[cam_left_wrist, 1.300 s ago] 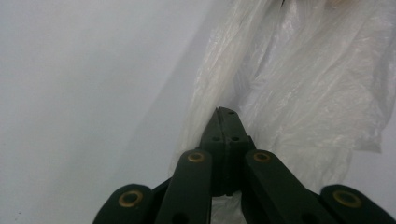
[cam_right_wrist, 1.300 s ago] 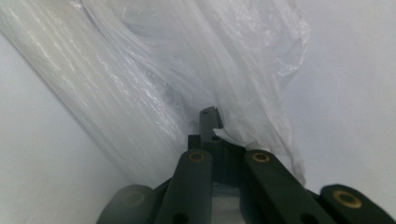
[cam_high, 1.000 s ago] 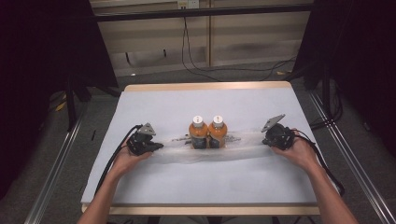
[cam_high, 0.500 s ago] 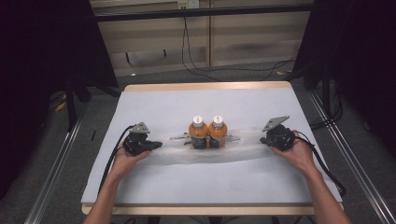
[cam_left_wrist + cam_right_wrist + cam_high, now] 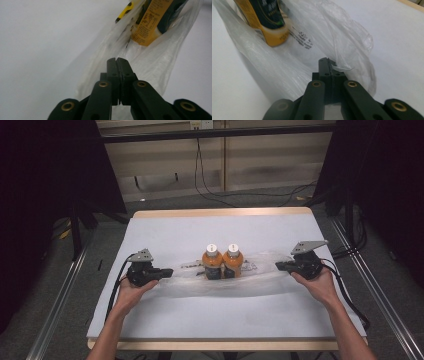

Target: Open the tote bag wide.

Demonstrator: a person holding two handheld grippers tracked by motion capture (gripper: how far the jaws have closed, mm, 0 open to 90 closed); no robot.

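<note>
Two orange bottles [image 5: 222, 260] with white caps stand side by side in a clear plastic bag [image 5: 260, 270] stretched across the white table [image 5: 225, 320]. My left gripper [image 5: 165, 271] is shut on the bag's left end [image 5: 150, 70], jaws pressed together on the film. My right gripper [image 5: 280, 266] is shut on the bag's right end [image 5: 352, 42]. A bottle's yellow label [image 5: 148, 22] shows through the film ahead of my left gripper [image 5: 116, 60]. Beyond my right gripper [image 5: 328, 60], another bottle [image 5: 265, 22] sits inside the bag.
The table's wooden far edge [image 5: 220, 212] runs behind the bottles. Black cables [image 5: 210, 175] lie on the floor beyond it, and metal rails [image 5: 380, 300] flank both sides. Bare white table surface lies in front of and behind the bag.
Both grippers have drawn apart, the left one leftward and the right one rightward, pulling the bag flatter and longer. The bottles stay in place.
</note>
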